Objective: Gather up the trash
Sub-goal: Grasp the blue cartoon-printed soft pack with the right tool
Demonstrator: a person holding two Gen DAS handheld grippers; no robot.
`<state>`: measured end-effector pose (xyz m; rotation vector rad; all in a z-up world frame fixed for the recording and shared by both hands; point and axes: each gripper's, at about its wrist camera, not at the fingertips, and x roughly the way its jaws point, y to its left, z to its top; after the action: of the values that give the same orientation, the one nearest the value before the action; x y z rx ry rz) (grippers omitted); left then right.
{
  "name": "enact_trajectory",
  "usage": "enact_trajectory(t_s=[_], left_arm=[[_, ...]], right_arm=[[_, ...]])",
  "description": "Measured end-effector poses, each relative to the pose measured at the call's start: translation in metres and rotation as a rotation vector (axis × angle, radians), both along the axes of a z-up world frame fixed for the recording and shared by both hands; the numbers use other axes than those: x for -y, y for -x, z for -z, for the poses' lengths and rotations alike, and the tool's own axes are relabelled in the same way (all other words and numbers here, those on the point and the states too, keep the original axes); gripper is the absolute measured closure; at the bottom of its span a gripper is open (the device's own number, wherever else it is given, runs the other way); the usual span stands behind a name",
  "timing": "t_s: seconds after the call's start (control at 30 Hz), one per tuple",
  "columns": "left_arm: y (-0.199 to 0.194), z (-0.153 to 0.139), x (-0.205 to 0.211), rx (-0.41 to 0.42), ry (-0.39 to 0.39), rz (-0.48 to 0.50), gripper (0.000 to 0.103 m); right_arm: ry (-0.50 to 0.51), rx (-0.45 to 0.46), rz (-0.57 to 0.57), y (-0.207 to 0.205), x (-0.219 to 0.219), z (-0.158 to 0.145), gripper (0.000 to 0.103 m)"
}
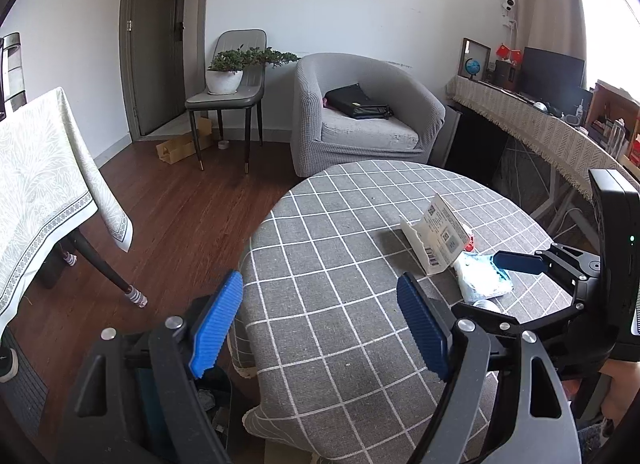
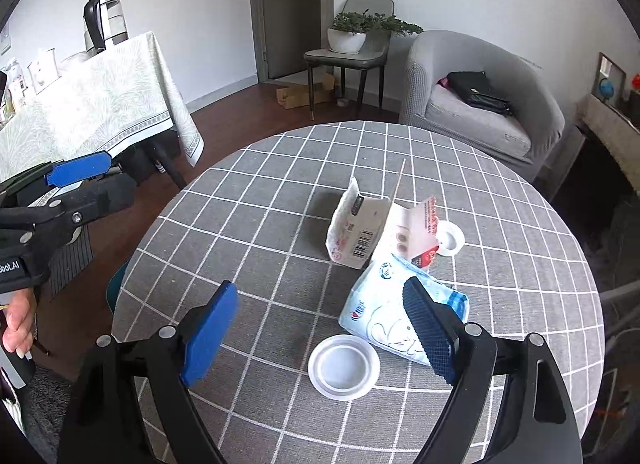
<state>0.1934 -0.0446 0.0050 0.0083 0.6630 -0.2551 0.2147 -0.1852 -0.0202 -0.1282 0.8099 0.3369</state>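
Note:
On the round table with a grey checked cloth [image 2: 280, 192] lies trash: a torn white carton [image 2: 356, 228], a red-and-white pack [image 2: 420, 236], a crumpled blue-and-white wrapper [image 2: 384, 312] and two white lids [image 2: 344, 368] [image 2: 450, 240]. My right gripper [image 2: 320, 340] is open, hovering just above the near lid, its right finger over the wrapper. My left gripper [image 1: 320, 324] is open and empty over the table's left edge. The carton [image 1: 436, 240] and wrapper [image 1: 480, 276] also show in the left wrist view, with the right gripper's finger [image 1: 516, 260] beside them.
A bin with trash in it [image 1: 208, 400] sits on the floor below the table's left edge. A cloth-covered table [image 2: 88, 104] stands to the left, a grey armchair [image 2: 480, 96] and a chair with a plant [image 2: 352, 36] behind.

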Motion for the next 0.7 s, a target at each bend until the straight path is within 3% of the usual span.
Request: enact_trajectory(t_s=[0.3,0.57,0.7], left_arm=[[0.003,0.013,0.04,-0.03,-0.038,0.125,0.02],[0.009,0.024,0.066,-0.056,-0.084,0.245,0.021],[0.013,0.034,0.082,-0.088,-0.114,0.313,0.021]], right_arm=[[0.006,-0.018,0.109,-0.003,0.035,0.008,0.013],[-0.141,-0.108,0.231,-0.018,0.059,0.017,0.012],[-0.156,-0.135,0.269,-0.023,0.055,0.021,0.011]])
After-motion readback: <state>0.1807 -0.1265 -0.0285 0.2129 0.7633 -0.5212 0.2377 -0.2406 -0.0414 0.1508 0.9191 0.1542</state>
